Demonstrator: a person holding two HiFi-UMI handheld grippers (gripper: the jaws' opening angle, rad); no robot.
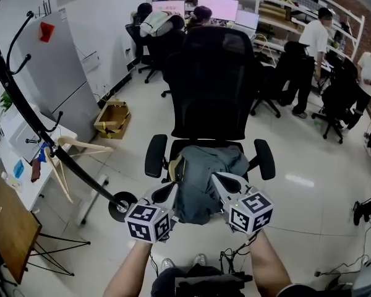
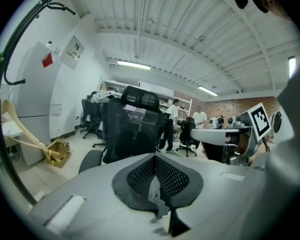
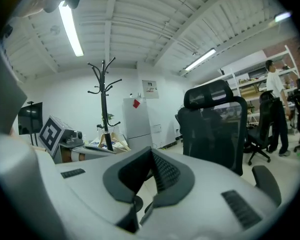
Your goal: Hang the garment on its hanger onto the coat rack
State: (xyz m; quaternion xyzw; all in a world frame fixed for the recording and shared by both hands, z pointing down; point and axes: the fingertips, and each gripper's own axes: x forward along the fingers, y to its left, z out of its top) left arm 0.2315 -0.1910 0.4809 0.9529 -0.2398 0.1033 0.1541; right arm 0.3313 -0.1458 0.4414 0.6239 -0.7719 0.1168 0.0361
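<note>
Garment (image 1: 205, 181), grey-green and crumpled, lies on the seat of the black office chair (image 1: 210, 85) straight in front of us, hanging a little over the seat's front edge. A tan edge shows at its left side; we cannot tell what that is.

We hold both grippers low before the seat, one on each side of the cloth. Our left gripper (image 1: 171, 188) points at the garment's left edge, and our right gripper (image 1: 217, 178) has its tip at the upper right part of the cloth. From the head view we cannot tell whether either one touches the fabric.

In the left gripper view, the left gripper (image 2: 155, 158) has its jaws closed tip to tip. No cloth is caught in them, and the chair's mesh back (image 2: 132, 129) stands beyond. In the right gripper view, the right gripper (image 3: 151, 150) also has its jaws pressed together at the tips with nothing between them.

To our left stands the black coat rack (image 1: 25, 104), its pole running down to a round base (image 1: 120, 206) just beside the left gripper's marker cube. A bare wooden hanger (image 1: 74, 146) hangs at the pole. Behind it a cardboard box (image 1: 112, 119) sits on the floor near a grey cabinet (image 1: 59, 73). People work at desks at the back of the room.
</note>
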